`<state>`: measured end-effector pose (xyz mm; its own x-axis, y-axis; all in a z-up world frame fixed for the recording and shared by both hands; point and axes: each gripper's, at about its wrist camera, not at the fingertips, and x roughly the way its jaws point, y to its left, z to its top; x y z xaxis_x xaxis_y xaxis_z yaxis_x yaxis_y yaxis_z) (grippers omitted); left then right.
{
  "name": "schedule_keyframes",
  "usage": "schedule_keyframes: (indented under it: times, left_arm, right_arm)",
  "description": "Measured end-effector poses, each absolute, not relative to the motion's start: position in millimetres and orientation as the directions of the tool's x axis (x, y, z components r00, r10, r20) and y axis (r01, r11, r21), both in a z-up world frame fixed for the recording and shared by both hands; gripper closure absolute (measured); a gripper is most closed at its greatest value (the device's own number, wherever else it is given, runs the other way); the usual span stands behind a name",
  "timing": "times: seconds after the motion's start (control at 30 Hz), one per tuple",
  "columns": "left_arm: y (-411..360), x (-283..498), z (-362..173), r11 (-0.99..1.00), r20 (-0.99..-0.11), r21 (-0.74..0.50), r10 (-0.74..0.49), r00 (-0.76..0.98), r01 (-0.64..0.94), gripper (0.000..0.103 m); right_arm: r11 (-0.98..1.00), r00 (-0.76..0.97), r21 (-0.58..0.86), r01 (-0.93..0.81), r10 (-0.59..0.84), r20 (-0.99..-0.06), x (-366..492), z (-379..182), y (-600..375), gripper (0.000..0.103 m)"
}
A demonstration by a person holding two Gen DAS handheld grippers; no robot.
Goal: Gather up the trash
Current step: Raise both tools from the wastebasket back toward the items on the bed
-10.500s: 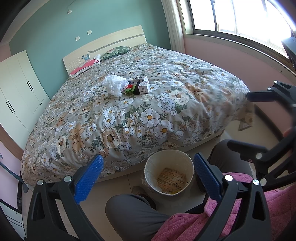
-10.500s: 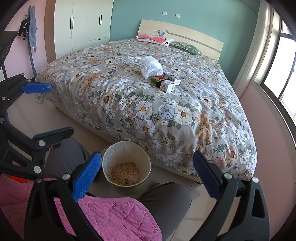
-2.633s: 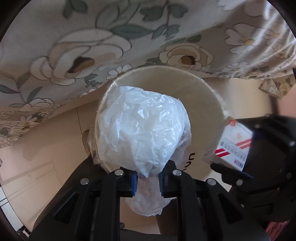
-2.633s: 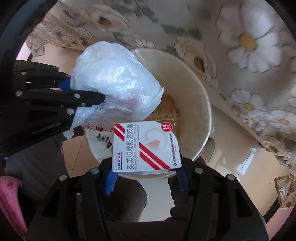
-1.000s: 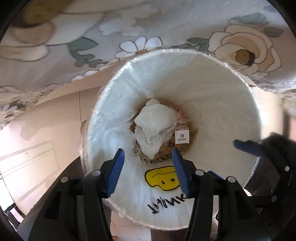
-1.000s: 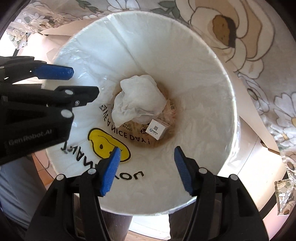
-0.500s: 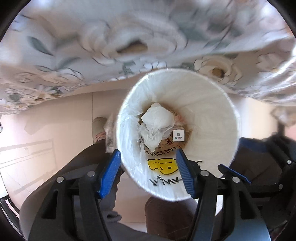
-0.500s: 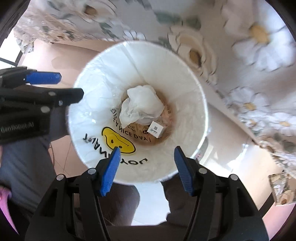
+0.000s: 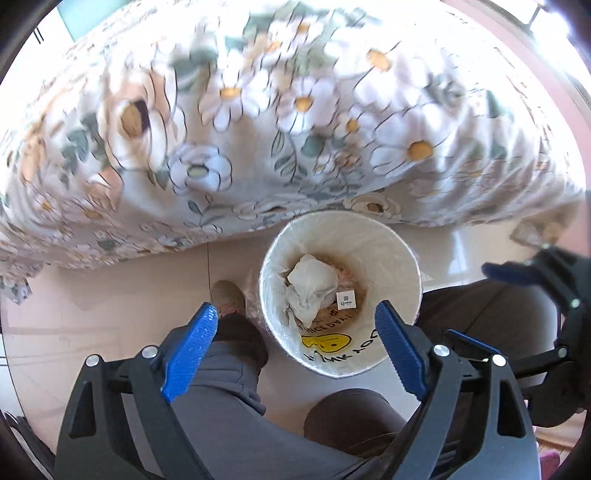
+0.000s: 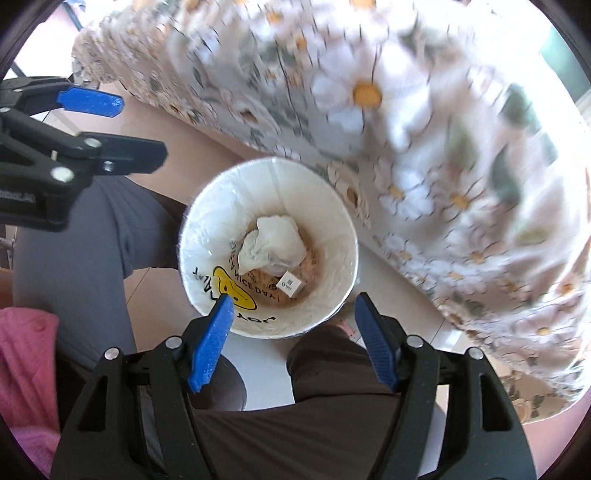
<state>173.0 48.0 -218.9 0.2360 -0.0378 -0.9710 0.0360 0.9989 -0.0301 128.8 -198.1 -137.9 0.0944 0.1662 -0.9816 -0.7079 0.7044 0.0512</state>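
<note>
This is a bedroom in a home. A bed (image 9: 295, 122) fills the upper half of both views, its flowered quilt (image 10: 424, 155) hanging over the edge toward a pale tiled floor (image 9: 110, 295). A small lined bin (image 9: 399, 258) stands on the floor just beside the bed's edge, between the knees of a seated person in grey trousers (image 9: 229, 398). A strip of teal wall (image 9: 88, 14) shows at the top left corner of the left view.
</note>
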Motion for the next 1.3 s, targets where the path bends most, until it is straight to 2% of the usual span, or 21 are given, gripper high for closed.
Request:
schedule_keyframes:
  times: [0.07,0.53,1.0,1.3]
  left_arm:
    - [47.2,171.1,-208.7,0.999,-0.971,-0.039,-0.047,0.235,0.039,0.013]
    - [57.2,168.3,-102.2,0.998,-0.915,-0.039,-0.052,0.399,0.039,0.013]
    - [59.9,219.2,-16.4,0.999,-0.861,-0.021,-0.034,0.507,0.032,0.013]
    - [62.7,278.0,14.4,1.0,-0.842,-0.023,-0.016,0.539,-0.005,0.013]
  right_arm:
    - [0.691,0.122,0.028,-0.722,0.167,-0.978,124.9,-124.2,-197.5,0.031]
    - [0.66,0.339,-0.147,-0.737,0.173,-0.925,119.3,-17.6,-218.7,0.03]
    - [0.715,0.48,-0.167,-0.679,0.26,-0.838,178.9,92.9,-236.5,0.03]
    - [0.743,0.511,-0.145,-0.653,0.292,-0.808,235.5,129.7,-235.5,0.03]
